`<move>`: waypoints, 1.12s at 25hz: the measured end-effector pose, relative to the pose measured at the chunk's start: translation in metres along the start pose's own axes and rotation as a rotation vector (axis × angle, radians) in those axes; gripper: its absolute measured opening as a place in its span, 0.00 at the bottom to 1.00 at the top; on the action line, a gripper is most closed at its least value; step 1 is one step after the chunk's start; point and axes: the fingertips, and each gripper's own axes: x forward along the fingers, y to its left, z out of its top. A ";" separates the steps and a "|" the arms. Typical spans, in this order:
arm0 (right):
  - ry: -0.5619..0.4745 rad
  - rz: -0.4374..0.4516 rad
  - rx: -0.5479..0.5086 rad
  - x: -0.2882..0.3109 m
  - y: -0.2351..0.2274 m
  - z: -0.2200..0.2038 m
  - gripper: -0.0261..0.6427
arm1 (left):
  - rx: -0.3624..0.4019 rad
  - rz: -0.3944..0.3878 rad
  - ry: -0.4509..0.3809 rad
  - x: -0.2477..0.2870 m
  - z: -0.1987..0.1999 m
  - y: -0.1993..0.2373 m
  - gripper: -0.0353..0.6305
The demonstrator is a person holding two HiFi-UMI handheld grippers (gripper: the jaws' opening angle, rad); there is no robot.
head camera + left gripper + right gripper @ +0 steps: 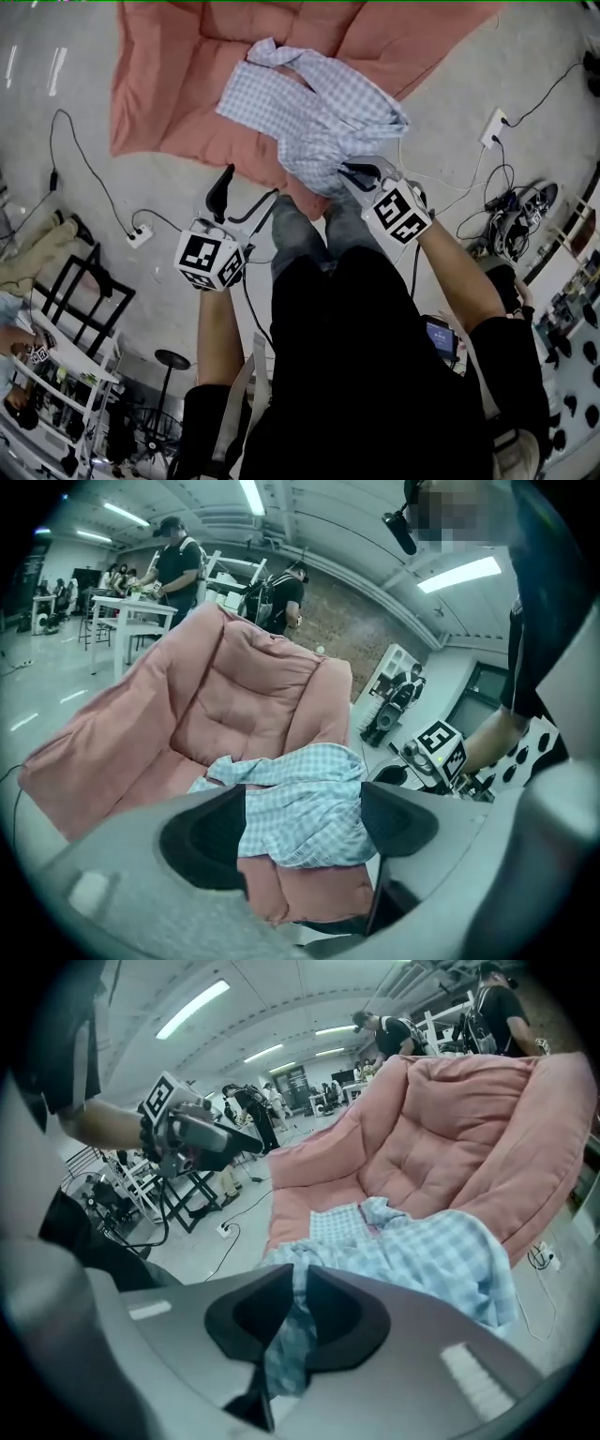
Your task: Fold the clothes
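shirt: the checked shirt (309, 108) is crumpled on the pink cushion (155, 89) on the floor, 12 o'clock from the person
right gripper (356, 173): fingers (253, 1316) pinched on the shirt's 6 o'clock edge
left gripper (230, 197): fingers wide apart, empty, at the shirt's 8 o'clock
tip: imo get the left onto a matching edge before lifting, so it spreads flat
containers: none I can spot; the cushion carries only the shirt
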 end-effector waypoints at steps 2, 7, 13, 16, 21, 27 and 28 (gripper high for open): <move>-0.016 -0.016 -0.018 -0.008 0.003 0.001 0.11 | 0.024 -0.051 0.035 0.008 -0.002 -0.005 0.64; -0.057 -0.110 -0.009 -0.049 0.005 -0.004 0.11 | 0.147 -0.230 0.152 0.031 -0.007 -0.023 0.61; -0.091 -0.230 0.064 -0.101 -0.010 -0.023 0.11 | 0.402 -0.400 0.331 0.081 -0.022 -0.042 0.55; -0.108 -0.290 0.110 -0.118 -0.016 -0.033 0.11 | 0.506 -0.524 0.467 0.105 -0.045 -0.050 0.52; -0.116 -0.353 0.177 -0.132 -0.029 -0.054 0.11 | 0.627 -0.675 0.648 0.117 -0.075 -0.061 0.43; -0.124 -0.373 0.242 -0.126 -0.031 -0.069 0.11 | 0.603 -0.700 0.741 0.113 -0.106 -0.054 0.40; -0.123 -0.373 0.242 -0.126 -0.032 -0.069 0.11 | 0.590 -0.691 0.734 0.113 -0.107 -0.053 0.38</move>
